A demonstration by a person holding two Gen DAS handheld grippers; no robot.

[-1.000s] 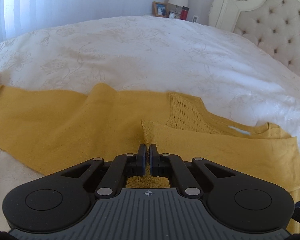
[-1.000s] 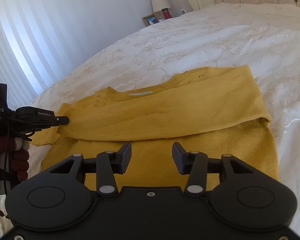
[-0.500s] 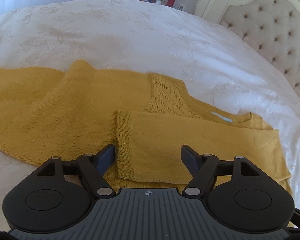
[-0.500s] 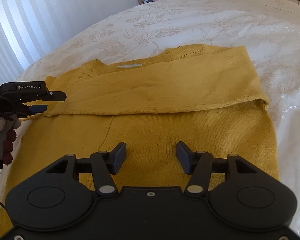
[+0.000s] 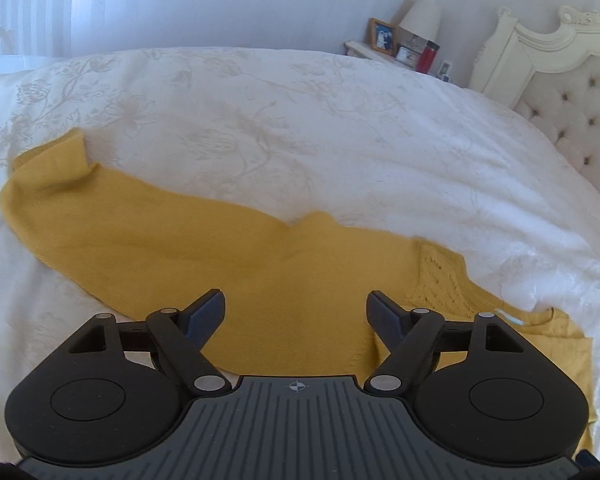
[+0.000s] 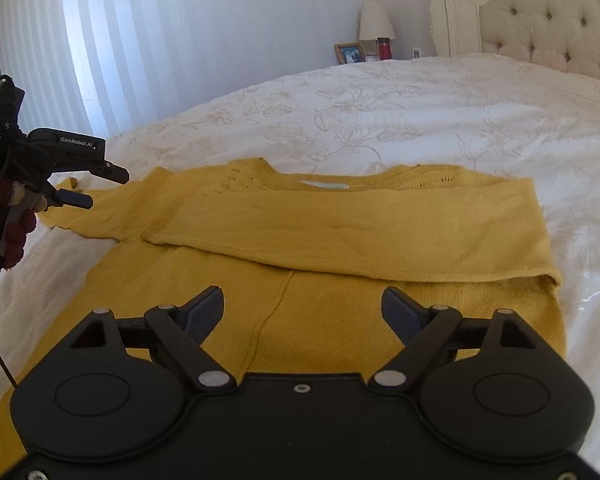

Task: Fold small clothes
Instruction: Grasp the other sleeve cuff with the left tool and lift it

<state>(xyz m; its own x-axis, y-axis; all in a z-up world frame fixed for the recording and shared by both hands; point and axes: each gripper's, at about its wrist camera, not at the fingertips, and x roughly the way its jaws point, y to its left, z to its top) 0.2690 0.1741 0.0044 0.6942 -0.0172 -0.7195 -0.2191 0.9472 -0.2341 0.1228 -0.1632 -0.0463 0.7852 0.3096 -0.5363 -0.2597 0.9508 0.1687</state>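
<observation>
A mustard-yellow knit sweater (image 6: 340, 308) lies flat on the white bed. One sleeve (image 6: 372, 228) is folded across its chest. The other sleeve (image 5: 132, 232) stretches out flat to the left, its cuff (image 5: 56, 160) slightly crumpled. My left gripper (image 5: 296, 312) is open and empty, hovering over the sweater's shoulder where that sleeve begins; it also shows in the right wrist view (image 6: 96, 188), at the sweater's left side. My right gripper (image 6: 302, 306) is open and empty above the sweater's lower body.
The white floral bedspread (image 5: 300, 128) extends all around. A tufted cream headboard (image 6: 548, 20) stands at the right. A nightstand with a lamp (image 5: 420, 16), a photo frame (image 5: 382, 36) and a red bottle (image 5: 432, 56) stands beyond the bed. White curtains (image 6: 100, 48) hang at the left.
My left gripper opened and let go of the folded sleeve's cuff, then swung left toward the outstretched sleeve. My right gripper stayed open and drew back slightly over the sweater's body.
</observation>
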